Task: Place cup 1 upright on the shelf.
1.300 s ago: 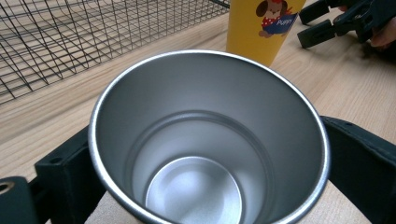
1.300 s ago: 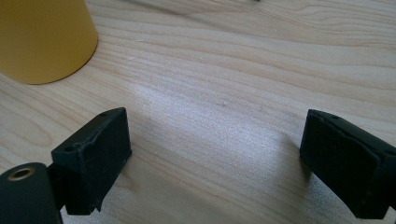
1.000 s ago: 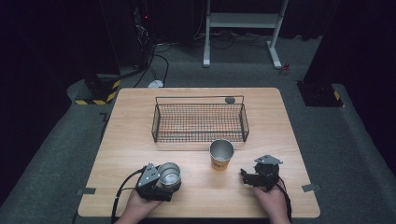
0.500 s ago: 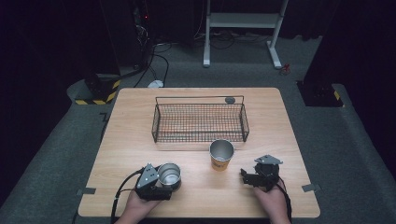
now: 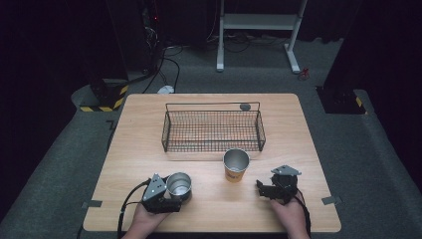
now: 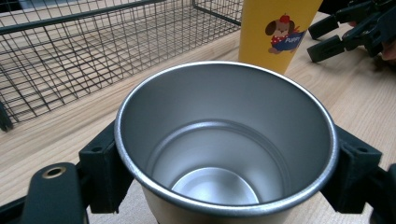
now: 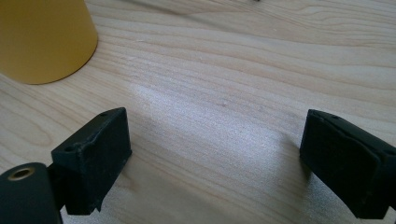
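Now | left gripper [image 6: 224, 186] just clamped steel cup [image 6: 224, 140] (upright) | right gripper [image 7: 215, 158] wide, empty

High view looks down from above; both gripper views sit low, sharing the yellow cup [image 6: 275, 32].

front edge: bare table [image 5: 214, 214] between the two grippers, free lane
yellow cup [image 5: 236, 166]: stands just ahead of that lane, near basket front
wire basket [image 5: 213, 130]: blocks table middle
side strips: open on both flanks
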`<act>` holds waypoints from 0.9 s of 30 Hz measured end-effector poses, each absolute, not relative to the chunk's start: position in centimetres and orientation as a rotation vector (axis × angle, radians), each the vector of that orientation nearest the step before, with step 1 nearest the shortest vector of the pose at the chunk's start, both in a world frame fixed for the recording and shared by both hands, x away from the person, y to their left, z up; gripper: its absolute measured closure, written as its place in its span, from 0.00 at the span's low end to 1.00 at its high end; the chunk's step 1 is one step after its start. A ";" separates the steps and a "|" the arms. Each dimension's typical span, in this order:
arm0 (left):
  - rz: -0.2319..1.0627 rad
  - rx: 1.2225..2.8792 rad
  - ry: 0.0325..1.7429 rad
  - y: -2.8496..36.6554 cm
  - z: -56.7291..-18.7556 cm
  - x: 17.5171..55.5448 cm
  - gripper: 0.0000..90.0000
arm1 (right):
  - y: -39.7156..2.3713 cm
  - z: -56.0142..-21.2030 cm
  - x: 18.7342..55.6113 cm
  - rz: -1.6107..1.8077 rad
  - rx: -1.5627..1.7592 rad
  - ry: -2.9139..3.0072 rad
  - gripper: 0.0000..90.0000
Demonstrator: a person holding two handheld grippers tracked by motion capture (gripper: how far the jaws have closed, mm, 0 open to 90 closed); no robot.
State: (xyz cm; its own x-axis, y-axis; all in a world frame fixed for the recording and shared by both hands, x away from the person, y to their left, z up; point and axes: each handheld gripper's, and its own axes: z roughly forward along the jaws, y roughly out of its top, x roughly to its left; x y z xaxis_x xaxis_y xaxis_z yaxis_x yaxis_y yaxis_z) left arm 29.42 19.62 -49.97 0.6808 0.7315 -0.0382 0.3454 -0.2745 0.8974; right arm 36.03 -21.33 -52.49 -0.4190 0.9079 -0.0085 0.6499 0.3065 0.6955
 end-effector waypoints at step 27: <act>0.531 1.826 0.901 20.7 -49.1 29.5 0.21 | -21.3 -52.5 36.0 0.875 1.390 2.178 0.09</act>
